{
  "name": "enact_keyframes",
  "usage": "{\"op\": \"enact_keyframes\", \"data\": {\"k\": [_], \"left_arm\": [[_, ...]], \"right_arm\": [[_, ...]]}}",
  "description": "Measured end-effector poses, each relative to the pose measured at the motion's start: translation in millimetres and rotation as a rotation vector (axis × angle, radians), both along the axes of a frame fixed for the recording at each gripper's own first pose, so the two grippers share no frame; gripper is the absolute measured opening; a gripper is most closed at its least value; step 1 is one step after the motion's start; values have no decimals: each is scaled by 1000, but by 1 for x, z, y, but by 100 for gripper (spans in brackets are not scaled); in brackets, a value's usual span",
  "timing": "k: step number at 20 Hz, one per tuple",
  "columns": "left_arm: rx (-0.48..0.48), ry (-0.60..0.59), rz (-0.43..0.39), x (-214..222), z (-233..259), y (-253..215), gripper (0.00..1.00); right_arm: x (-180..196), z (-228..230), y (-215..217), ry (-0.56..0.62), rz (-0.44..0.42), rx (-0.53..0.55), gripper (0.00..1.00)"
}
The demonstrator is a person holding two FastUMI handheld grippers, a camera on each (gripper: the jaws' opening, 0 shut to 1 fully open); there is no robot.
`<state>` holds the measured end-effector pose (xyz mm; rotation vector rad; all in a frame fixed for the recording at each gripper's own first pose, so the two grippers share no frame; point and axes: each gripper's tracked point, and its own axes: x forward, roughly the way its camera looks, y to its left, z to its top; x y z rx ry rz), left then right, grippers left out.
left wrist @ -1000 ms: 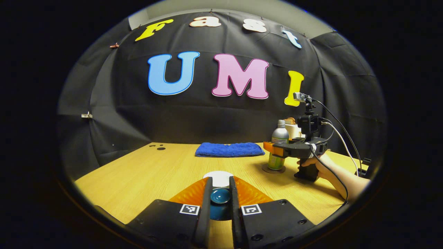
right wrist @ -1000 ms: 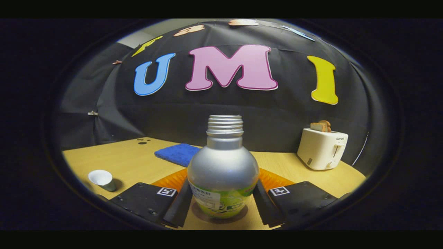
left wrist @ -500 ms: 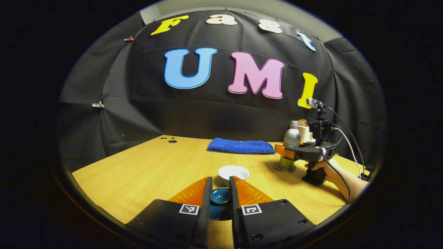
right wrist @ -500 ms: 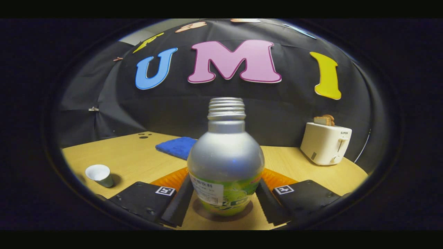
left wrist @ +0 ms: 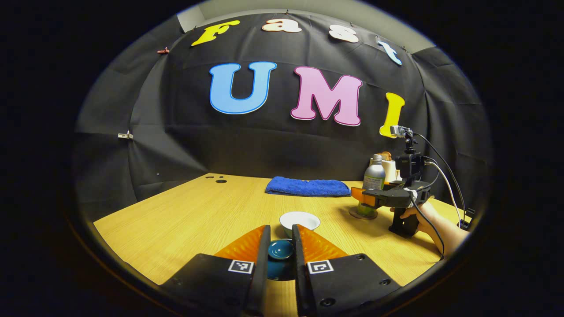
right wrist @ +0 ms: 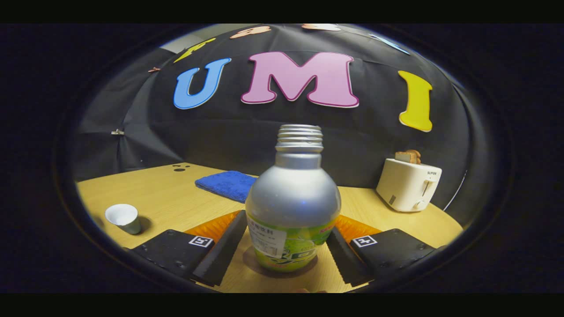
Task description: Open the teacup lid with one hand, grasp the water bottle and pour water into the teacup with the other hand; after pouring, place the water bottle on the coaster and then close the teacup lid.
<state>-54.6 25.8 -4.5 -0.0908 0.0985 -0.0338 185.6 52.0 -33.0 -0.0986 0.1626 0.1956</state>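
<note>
While my left gripper (left wrist: pixel 280 246) clamps teacup lid (left wrist: pixel 280 249), my right gripper (right wrist: pixel 286 246) straddles upright water bottle (right wrist: pixel 292 207), jaws open; teacup (right wrist: pixel 123 217) lies leftward.

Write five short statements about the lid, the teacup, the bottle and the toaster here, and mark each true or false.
1. The left gripper is shut on the dark blue round teacup lid. True.
2. The white-lined teacup on the wooden table is covered. False: it stands open.
3. The silver metal water bottle with a green label is tipped over the teacup. False: it stands upright on the round brown coaster.
4. The right gripper has its fingers either side of the bottle. True.
5. The white toaster is empty. False: toast sticks out of it.
</note>
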Motion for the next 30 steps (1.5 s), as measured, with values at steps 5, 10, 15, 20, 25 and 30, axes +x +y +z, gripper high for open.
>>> {"op": "enact_keyframes", "data": {"k": [5,10,15,20,25,30], "left_arm": [[-8,-11,6,-3,2,-1,30],[8,-29,23,-9,13,5,30],[21,-60,20,-13,23,4,30],[5,-62,1,-11,24,-2,30],[13,-85,-14,2,34,-8,30],[39,-110,-48,30,48,-16,30]], "right_arm": [[-7,9,-6,-19,-10,-51,98],[-20,4,-4,24,-3,-88,98],[-42,5,-5,16,-11,-141,98],[-60,6,-17,25,-30,-117,98],[-81,5,-33,37,-40,-97,98],[-117,25,-48,6,-39,-54,98]]}}
